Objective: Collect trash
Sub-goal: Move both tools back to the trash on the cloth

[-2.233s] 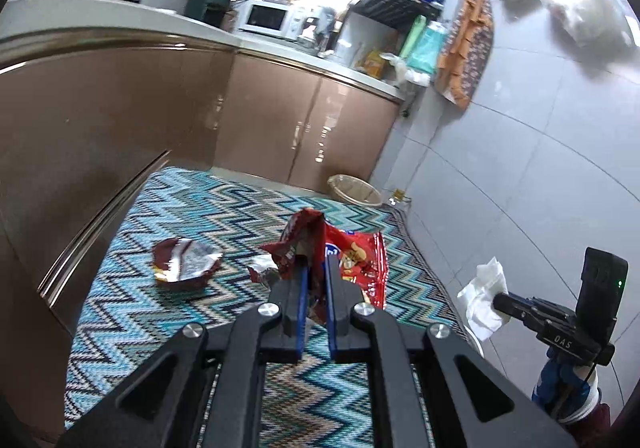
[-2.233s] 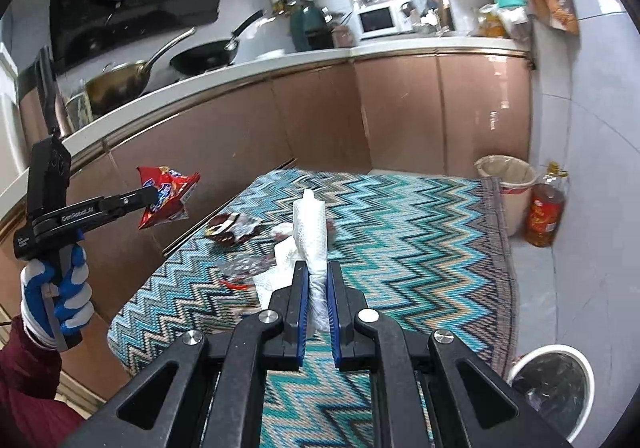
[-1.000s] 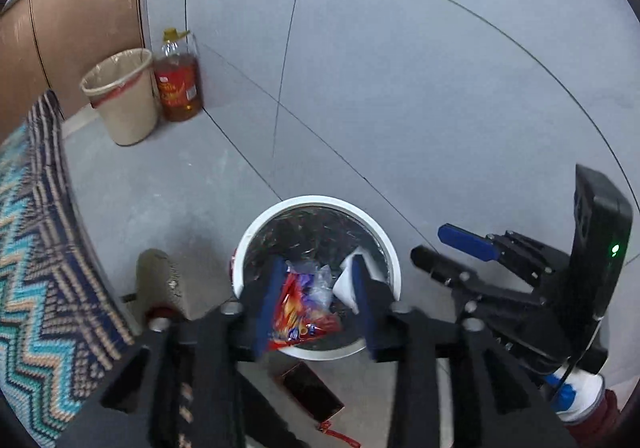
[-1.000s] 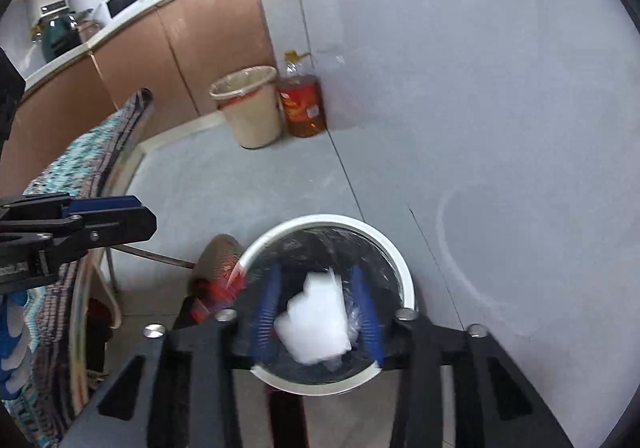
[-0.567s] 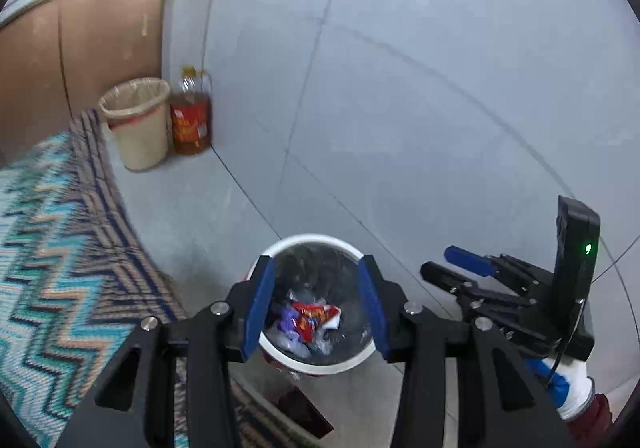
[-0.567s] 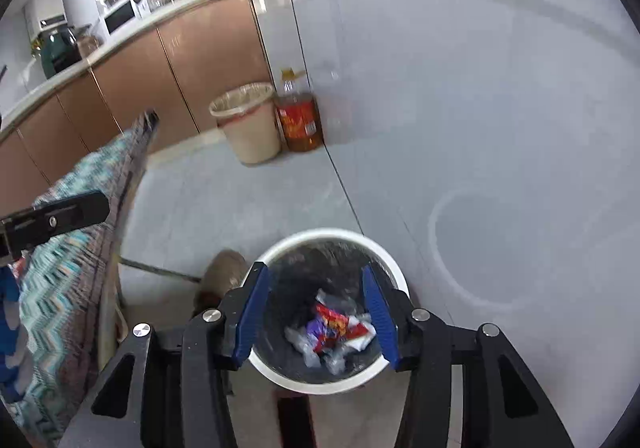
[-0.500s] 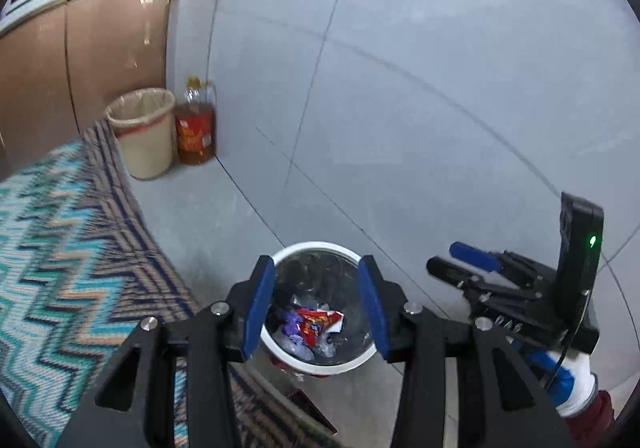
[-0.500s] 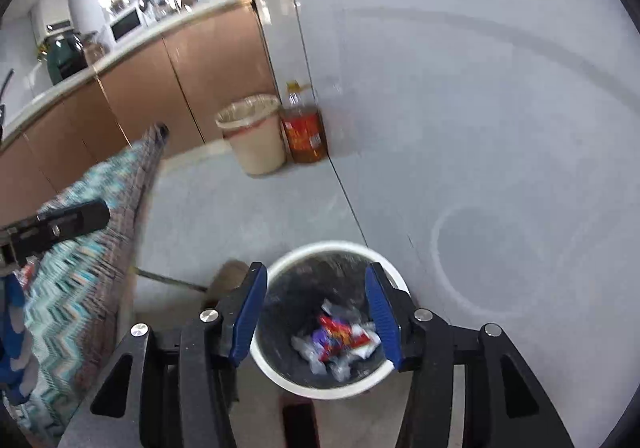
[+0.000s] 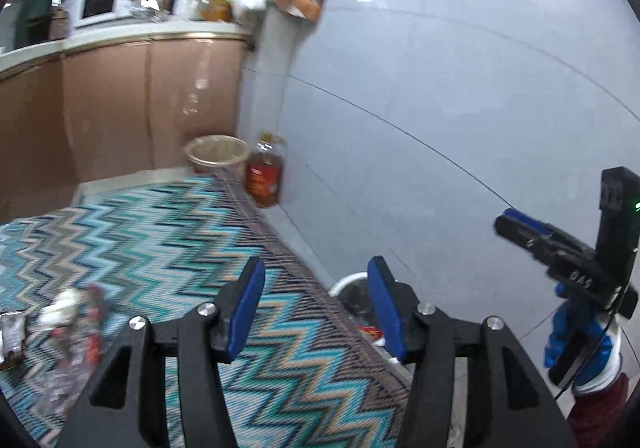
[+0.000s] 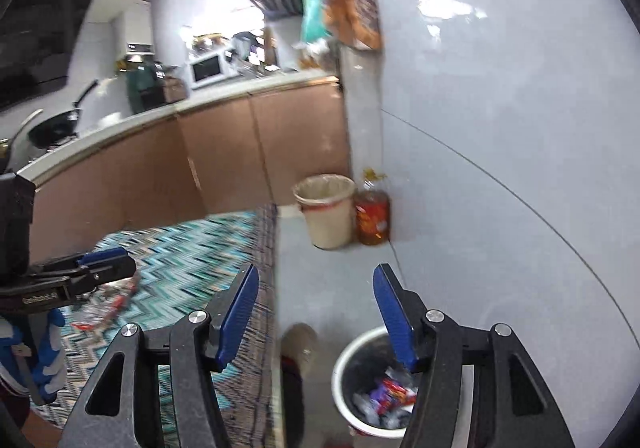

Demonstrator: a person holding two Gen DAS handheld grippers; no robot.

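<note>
I see a kitchen with pale grey tiled walls (image 9: 440,95) and floor (image 10: 340,288). Brown cabinets (image 10: 256,155) run under a light counter (image 9: 120,37) carrying a white microwave (image 10: 206,68). A zigzag-patterned teal cloth (image 9: 160,240) spreads at left; glare spots mark the wall.

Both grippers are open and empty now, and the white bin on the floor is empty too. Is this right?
Not quite. Both the left gripper and right gripper are open and empty, but the white bin is not: the right wrist view shows crumpled wrappers lying inside it.
</note>
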